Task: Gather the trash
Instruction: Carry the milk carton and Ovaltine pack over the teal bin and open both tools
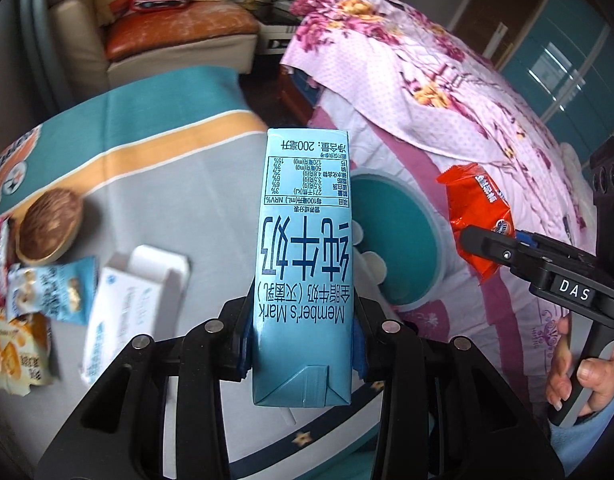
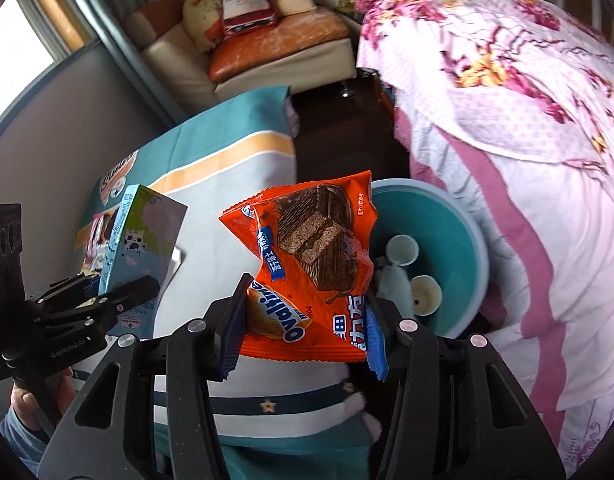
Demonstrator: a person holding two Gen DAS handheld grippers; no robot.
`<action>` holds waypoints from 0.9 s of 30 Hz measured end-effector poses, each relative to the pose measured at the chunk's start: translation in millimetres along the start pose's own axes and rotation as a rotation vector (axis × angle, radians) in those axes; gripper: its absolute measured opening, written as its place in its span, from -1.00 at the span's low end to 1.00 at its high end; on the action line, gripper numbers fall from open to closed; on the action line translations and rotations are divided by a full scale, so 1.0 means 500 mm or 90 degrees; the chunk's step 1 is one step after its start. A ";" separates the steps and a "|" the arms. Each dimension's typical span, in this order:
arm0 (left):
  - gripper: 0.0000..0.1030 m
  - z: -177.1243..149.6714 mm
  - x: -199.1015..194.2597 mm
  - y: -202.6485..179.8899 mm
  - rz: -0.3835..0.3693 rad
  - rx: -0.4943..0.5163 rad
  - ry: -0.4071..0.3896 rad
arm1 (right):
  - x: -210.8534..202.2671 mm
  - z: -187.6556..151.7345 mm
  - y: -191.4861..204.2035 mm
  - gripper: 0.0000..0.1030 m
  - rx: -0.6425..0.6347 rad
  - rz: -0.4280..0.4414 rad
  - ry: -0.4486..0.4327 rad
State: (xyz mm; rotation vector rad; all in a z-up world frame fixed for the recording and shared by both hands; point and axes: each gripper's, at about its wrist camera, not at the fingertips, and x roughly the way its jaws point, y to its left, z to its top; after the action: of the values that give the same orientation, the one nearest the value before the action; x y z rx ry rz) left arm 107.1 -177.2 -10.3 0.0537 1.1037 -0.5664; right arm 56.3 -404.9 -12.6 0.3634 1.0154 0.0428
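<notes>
A: What do we have in the left gripper?

B: We grasp a pale blue Member's Mark milk carton, clamped between both fingers near its folded bottom end. It points away from us, its print upside down, held above the grey, teal and orange bedspread.

A: And the right gripper?

B: Clenched on an orange Ovaltine wafer wrapper. We pinch its lower edge and the crumpled pack stands up from the fingers. In the left view it shows as an orange pack at the tip of the other tool.

A: Where is the bin?

B: The teal round bin sits on the floor between the two beds, just beyond both held items. Inside we see white paper cups and a pale crumpled piece.

A: What trash lies on the bedspread?

B: To the left, a brown round foil-cup cake, a light blue snack packet, a yellow-orange snack bag and an open white box, close together.

A: Anything else?

B: A pink floral quilt covers the bed on the right, and a cream sofa with an orange cushion stands at the back.
</notes>
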 end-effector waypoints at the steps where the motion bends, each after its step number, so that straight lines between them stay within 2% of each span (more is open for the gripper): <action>1: -0.27 0.006 0.010 -0.015 -0.002 0.005 0.004 | -0.005 0.002 -0.018 -0.08 0.008 -0.002 -0.004; 12: -0.27 0.068 0.124 -0.123 -0.013 0.040 0.045 | -0.011 0.014 -0.139 -0.08 0.059 -0.016 -0.016; 27: -0.25 0.105 0.231 -0.164 -0.021 0.042 0.090 | 0.038 0.034 -0.203 -0.08 0.098 -0.023 0.005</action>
State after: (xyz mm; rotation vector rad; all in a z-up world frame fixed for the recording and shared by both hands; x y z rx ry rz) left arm 150.2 -311.0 -65.4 0.1344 1.2242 -0.6366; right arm 67.3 -501.1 -52.1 0.4856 1.0349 -0.0662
